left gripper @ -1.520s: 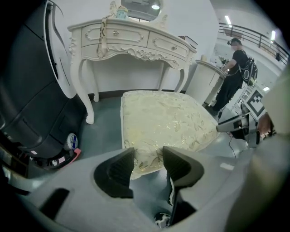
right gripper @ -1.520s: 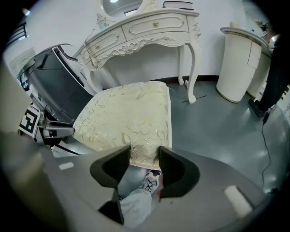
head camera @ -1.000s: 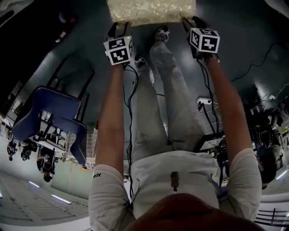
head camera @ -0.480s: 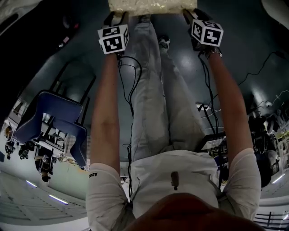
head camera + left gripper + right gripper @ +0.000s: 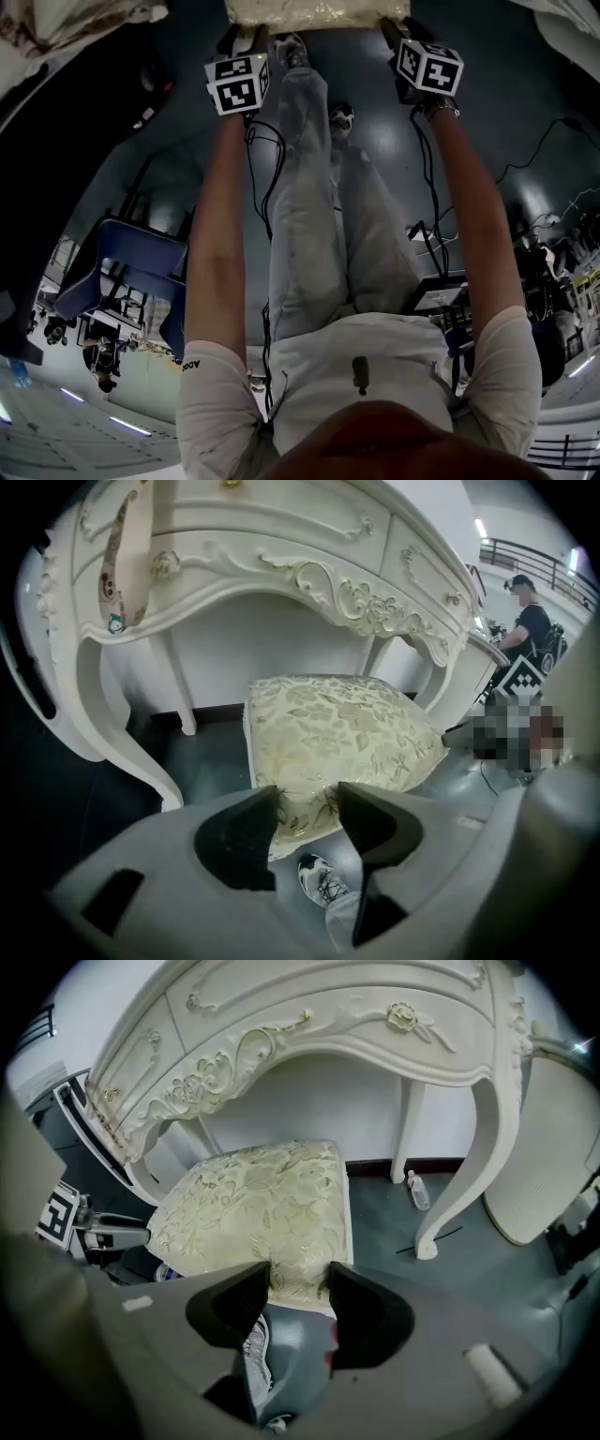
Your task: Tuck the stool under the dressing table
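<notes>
- Both arms are stretched straight out and forward, roughly parallel. The forearms are bare and the wrists angle down toward the floor.
- The left gripper sits at the near left corner of the stool. Its fingers are clamped on the cushion's near edge, and fabric fills the gap between them.
- The right gripper is at the near right corner of the same cushion. Its fingers are also clenched over the near edge, so it has a grasp on the stool.
- The marker cubes face up on both grippers, and cables trail back along the arms.
- The stool stands on the floor in the kneehole of the dressing table. The seat lies between the two front legs, below the carved arch, with its far edge toward the wall.
- We see a small bottle on the floor by the table's right front leg.
- Against a second ago, the stool keeps its spot at the top edge of the head view, between the grippers.
- Since then the blue chair has slid down and left, and pale furniture has come in at the top left corner.
- The stride has swapped, and one shoe is now up beside the left gripper.
- The grip looks unchanged on both sides.
</notes>
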`<state>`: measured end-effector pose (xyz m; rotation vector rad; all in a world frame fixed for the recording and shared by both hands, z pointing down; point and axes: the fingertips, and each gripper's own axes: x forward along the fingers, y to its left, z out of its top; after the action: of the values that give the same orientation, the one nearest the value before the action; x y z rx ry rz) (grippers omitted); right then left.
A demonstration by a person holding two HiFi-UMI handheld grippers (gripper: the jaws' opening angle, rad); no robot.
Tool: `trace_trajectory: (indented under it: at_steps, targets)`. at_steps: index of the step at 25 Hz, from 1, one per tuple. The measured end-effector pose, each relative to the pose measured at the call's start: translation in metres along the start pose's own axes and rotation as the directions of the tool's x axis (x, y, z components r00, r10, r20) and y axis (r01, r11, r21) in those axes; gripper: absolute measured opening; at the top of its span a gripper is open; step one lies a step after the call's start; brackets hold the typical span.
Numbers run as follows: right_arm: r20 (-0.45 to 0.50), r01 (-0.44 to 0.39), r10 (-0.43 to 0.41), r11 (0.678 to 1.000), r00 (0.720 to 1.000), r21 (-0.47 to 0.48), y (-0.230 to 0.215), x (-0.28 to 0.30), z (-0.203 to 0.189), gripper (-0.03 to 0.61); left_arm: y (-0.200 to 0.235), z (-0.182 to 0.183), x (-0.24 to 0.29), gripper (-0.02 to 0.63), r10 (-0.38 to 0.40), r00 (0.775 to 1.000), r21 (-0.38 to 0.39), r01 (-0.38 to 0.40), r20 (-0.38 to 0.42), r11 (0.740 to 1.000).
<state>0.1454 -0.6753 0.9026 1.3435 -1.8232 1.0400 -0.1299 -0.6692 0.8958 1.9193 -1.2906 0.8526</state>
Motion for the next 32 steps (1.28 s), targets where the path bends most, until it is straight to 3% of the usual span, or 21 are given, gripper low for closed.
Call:
trace_trajectory:
  at_steps: [15,27,28,29,30,32]
  targets:
    - [0.148,0.006,-0.007,1.0,0.989,0.007,-0.015,0.063,0.107,0.21,0.048,0.104,0.068,0.213,0.018,0.99,0.027,-0.022,0.142,0.999]
    - [0.226,0.026,-0.02,0.999,0.974,-0.027,-0.029,0.089,0.156,0.21,0.06,0.141,0.091,0.213,0.028,0.975,-0.002,-0.029,0.219,1.0]
    - [0.224,0.03,-0.024,0.999,0.974,-0.025,-0.028,0.086,0.156,0.21,0.058,0.14,0.089,0.207,0.027,0.976,0.004,-0.029,0.215,1.0]
    - [0.223,0.03,-0.025,0.999,0.974,-0.02,-0.028,0.081,0.156,0.206,0.054,0.138,0.084,0.161,0.022,0.977,0.019,-0.027,0.21,0.999]
    - [0.225,0.025,-0.022,1.0,0.974,-0.012,-0.026,0.075,0.153,0.14,0.05,0.136,0.078,0.09,0.014,0.979,0.04,-0.022,0.206,0.999]
    - [0.228,0.011,-0.009,1.0,0.974,-0.008,-0.021,0.059,0.143,0.048,0.038,0.127,0.062,0.023,-0.002,0.981,0.076,-0.014,0.196,0.997]
